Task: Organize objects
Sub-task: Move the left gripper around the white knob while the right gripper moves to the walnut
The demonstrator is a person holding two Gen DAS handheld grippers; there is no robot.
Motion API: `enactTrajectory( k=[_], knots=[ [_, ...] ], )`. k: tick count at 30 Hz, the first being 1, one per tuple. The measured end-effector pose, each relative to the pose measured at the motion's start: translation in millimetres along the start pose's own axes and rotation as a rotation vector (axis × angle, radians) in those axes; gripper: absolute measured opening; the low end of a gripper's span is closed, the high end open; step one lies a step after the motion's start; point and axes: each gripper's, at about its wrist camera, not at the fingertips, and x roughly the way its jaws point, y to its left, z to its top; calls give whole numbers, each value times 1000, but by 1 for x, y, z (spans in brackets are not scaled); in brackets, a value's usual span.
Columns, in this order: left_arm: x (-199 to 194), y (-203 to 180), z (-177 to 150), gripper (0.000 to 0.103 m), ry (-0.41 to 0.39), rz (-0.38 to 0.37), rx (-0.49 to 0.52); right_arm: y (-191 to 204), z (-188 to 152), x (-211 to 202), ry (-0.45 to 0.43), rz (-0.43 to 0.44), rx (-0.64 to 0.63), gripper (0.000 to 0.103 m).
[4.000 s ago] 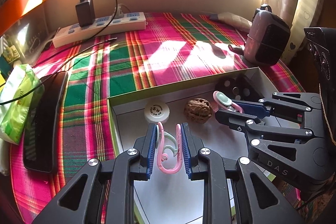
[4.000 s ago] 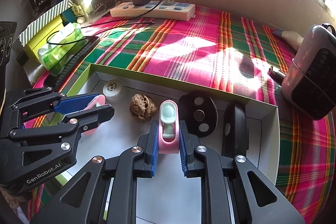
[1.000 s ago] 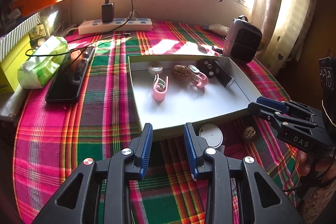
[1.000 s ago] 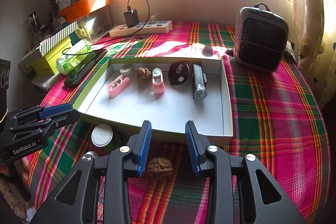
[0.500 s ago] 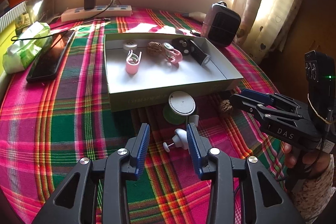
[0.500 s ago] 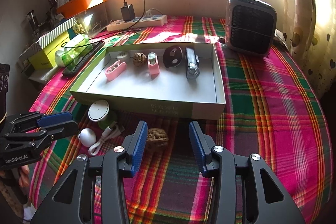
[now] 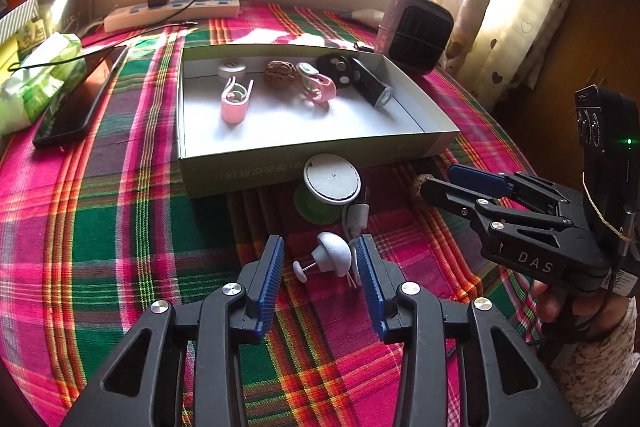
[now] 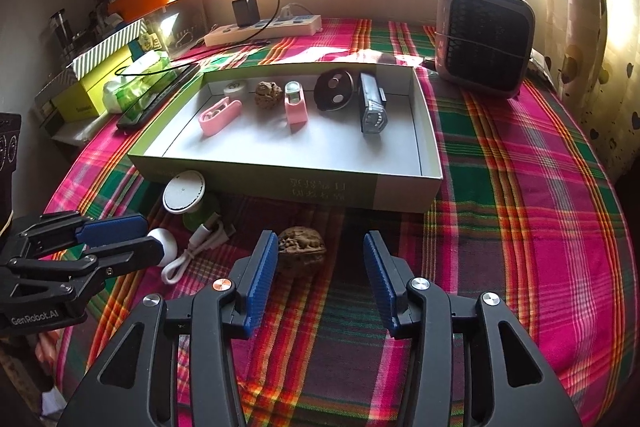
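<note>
Both grippers hovering spread by the box's [image 8: 404,189] near wall — left gripper [image 7: 320,267] bracketing white knob [image 7: 334,253], right gripper [image 8: 320,263] needing leftward centring on walnut [image 8: 302,247] before closing.

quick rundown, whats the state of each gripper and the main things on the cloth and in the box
left gripper: open, straddling the white knob
right gripper: open, empty
loose walnut: on the cloth beside the right gripper's left finger
box: open, no lid
charger: plugged into the power strip
</note>
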Motion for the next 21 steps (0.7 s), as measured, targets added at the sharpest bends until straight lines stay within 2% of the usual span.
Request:
enactTrajectory(
  k=[21],
  knots=[
    [6,10,1,36,9,3,-35,4,0,6,23,-8,-22,46]
  ],
)
